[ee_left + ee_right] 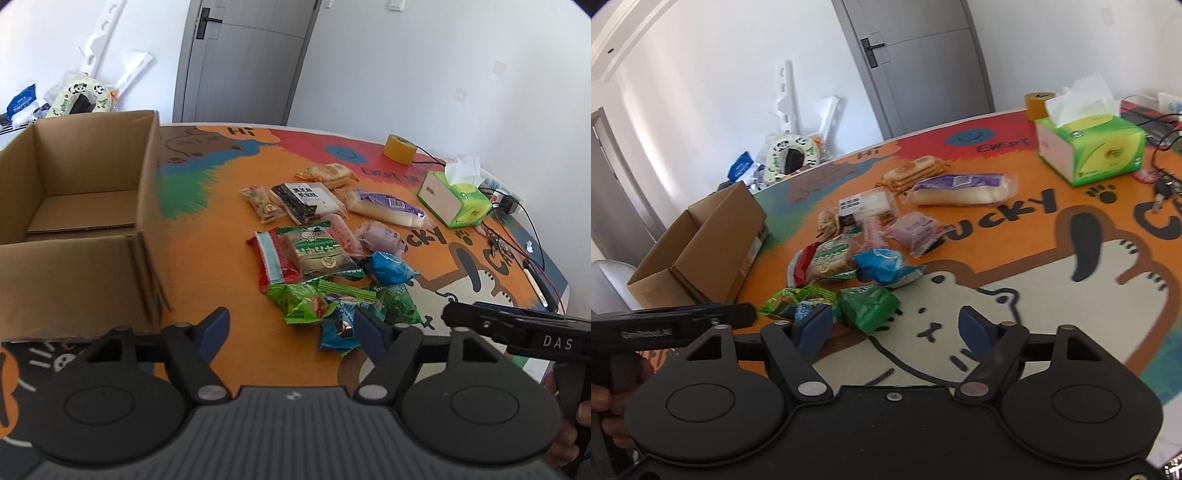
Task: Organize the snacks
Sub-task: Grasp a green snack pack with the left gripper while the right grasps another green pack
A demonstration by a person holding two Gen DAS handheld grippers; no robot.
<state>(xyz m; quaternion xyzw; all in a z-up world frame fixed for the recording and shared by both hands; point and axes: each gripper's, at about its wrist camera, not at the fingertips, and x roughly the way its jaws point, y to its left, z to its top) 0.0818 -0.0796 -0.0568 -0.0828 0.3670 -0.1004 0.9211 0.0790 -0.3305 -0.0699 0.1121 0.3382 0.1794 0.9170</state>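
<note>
A pile of snack packets lies on the colourful table mat. It holds green packets, a blue one, a green-and-white one, a dark seaweed pack and a purple-labelled bread. An open cardboard box stands empty to the left of the pile. My left gripper hovers open at the near edge of the pile, nothing pressed between its pads. My right gripper is open too, just right of a green packet, over the mat's dog drawing. The box shows at its far left.
A green tissue box and a yellow tape roll stand at the back right, with cables and keys near the table's right edge. Clutter lies on the floor behind the box, before a grey door.
</note>
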